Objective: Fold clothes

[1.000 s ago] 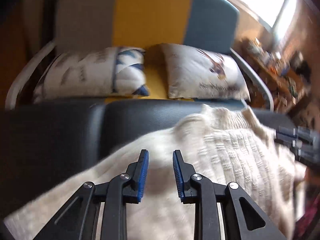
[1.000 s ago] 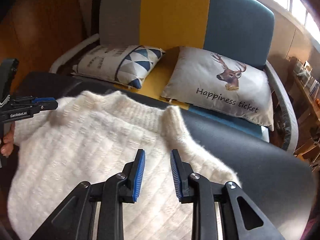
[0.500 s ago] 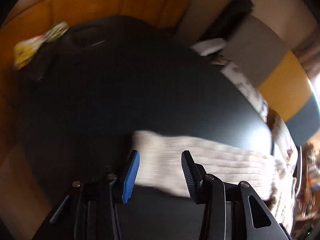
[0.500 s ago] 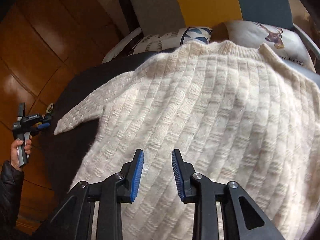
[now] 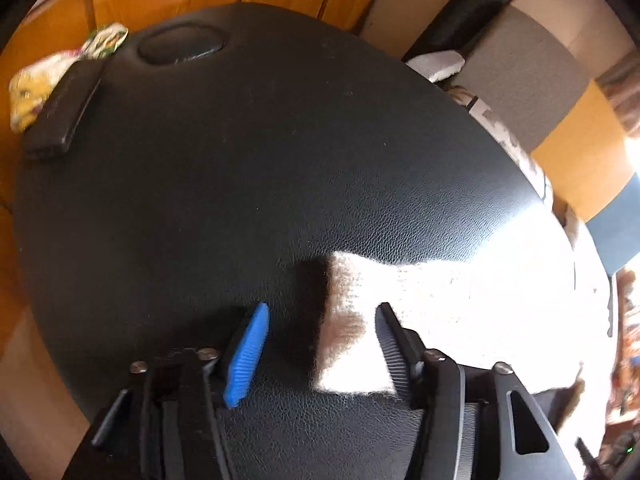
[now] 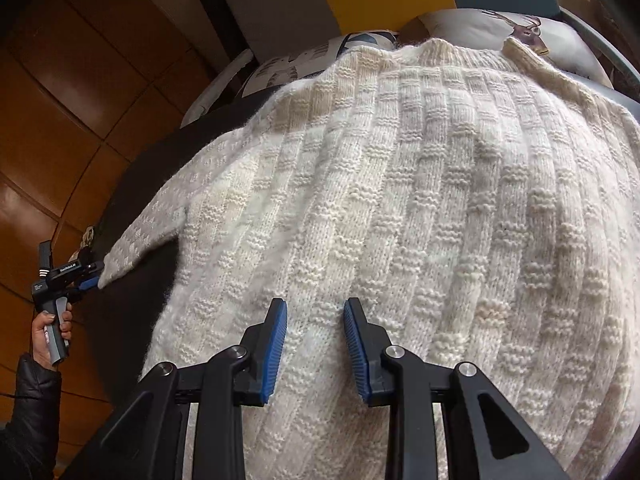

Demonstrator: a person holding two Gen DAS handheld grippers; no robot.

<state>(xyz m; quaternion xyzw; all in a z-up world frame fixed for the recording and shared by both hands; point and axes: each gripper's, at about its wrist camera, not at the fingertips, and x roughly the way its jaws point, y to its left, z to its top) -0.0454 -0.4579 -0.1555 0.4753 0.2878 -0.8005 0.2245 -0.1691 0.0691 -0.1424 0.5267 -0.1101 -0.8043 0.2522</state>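
Since a second ago, the left gripper [image 5: 320, 344] has swung to the cream knit sweater's [image 6: 400, 200] sleeve cuff [image 5: 348, 344], jaws apart, probably for a sleeve fold; the right gripper [image 6: 316, 344] hovers agape at lower centre.

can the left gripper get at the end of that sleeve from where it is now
Probably yes. The left gripper is open, with the sleeve cuff of the cream sweater lying flat on the black table between its fingers. Nothing blocks it.
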